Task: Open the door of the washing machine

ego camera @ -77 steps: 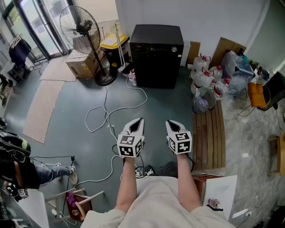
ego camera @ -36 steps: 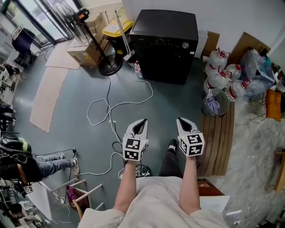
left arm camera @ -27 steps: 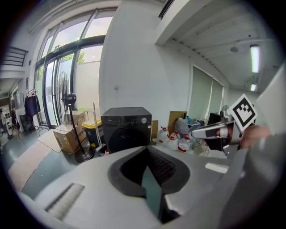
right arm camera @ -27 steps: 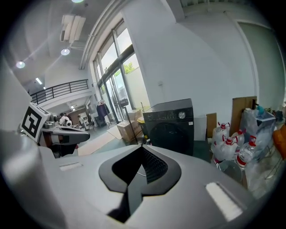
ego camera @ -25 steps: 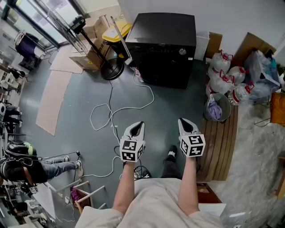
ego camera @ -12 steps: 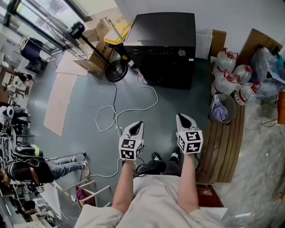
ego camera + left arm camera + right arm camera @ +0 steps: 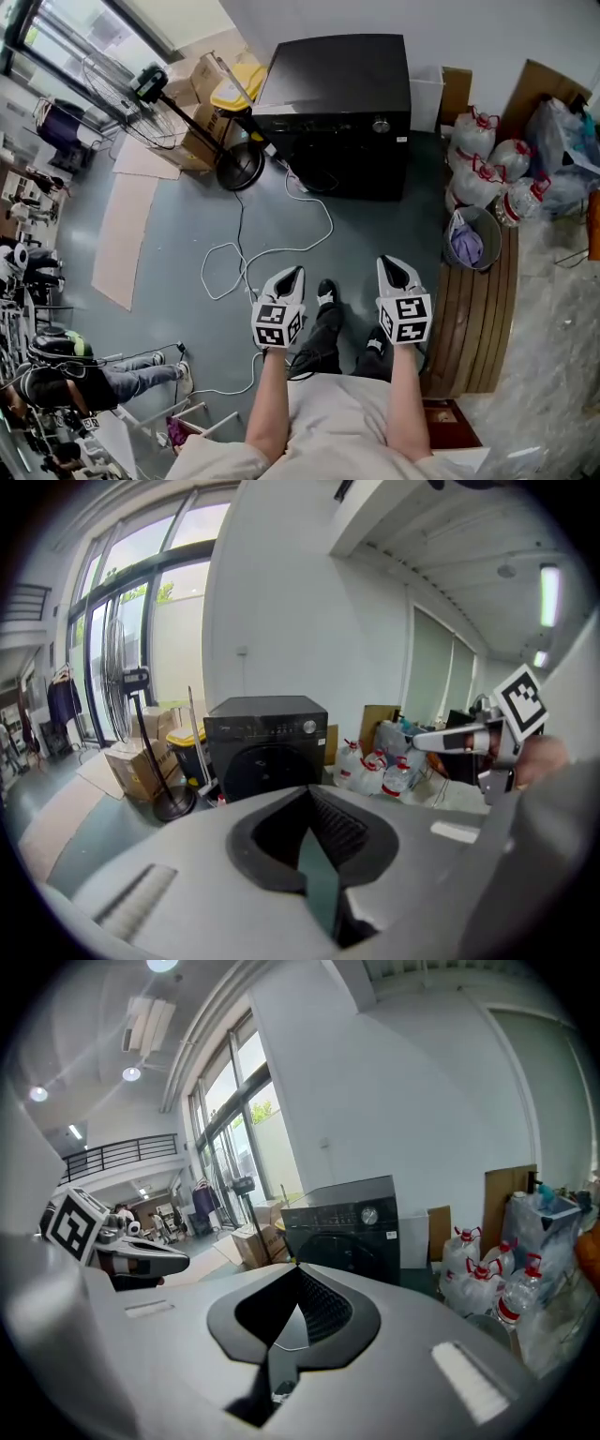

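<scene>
across the grey floor (image 7: 178, 216), the washing machine (image 7: 333, 94) stands at the far side, its door (image 7: 264, 766) seemingly shut. left gripper (image 7: 292, 273) and right gripper (image 7: 392, 263) are closed, empty. approach step: next i must reach the door.

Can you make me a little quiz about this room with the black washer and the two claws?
1. True or false: the washer door is open.
2. What sits right of the washer in the head view? A) fan B) water jugs C) boxes
3. Fill in: the left claw and right claw are both ____, holding nothing.
Key: 1 false. 2 B. 3 shut.
</scene>
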### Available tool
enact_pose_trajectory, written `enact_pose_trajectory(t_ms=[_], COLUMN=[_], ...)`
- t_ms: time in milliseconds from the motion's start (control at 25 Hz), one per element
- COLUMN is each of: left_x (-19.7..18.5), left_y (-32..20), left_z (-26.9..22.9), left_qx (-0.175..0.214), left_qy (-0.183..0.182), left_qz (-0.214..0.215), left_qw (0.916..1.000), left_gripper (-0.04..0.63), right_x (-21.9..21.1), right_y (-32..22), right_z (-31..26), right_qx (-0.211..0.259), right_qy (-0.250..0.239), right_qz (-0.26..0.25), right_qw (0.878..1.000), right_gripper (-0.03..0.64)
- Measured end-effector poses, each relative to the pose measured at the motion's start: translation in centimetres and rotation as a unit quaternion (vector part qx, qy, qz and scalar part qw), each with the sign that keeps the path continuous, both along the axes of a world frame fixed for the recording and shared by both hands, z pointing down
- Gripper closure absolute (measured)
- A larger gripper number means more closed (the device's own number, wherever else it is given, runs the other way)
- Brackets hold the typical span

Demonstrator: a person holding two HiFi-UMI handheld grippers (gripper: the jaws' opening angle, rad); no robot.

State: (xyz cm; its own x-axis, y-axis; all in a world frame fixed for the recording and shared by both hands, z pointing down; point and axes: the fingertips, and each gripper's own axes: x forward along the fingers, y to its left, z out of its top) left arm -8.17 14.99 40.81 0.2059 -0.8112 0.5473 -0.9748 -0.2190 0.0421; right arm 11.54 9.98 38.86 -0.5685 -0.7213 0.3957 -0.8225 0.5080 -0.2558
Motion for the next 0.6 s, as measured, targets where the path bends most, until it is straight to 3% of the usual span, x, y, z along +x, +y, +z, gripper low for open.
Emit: enact_pose_trajectory(t_ms=[200, 360, 600], left_x=[-1.2, -4.8, -12.6], left_y=[-4.4, -8.9, -17.3], left_z=[4.9, 7.0, 11.0], left_qx=[-0.013, -0.023, -0.048], left_qy=[0.044, 0.063, 0.107], left_qz=[0.005, 0.017, 0.025], left_qw=[0.9989, 0.9976, 0.9928], left_gripper=[0.538, 0.538, 0.54], right_x=[-1.7, -4.8, -10.3], right_y=[-2.6, -7.8, -16.6], right_z=[4.2, 6.3, 8.3], right_qx=[-0.014, -0.026, -0.044], right_qy=[0.033, 0.052, -0.029], right_qz=[-0.013, -0.015, 0.039], right_qw=[0.999, 0.998, 0.998], right_gripper=[0.617, 0.617, 0.617])
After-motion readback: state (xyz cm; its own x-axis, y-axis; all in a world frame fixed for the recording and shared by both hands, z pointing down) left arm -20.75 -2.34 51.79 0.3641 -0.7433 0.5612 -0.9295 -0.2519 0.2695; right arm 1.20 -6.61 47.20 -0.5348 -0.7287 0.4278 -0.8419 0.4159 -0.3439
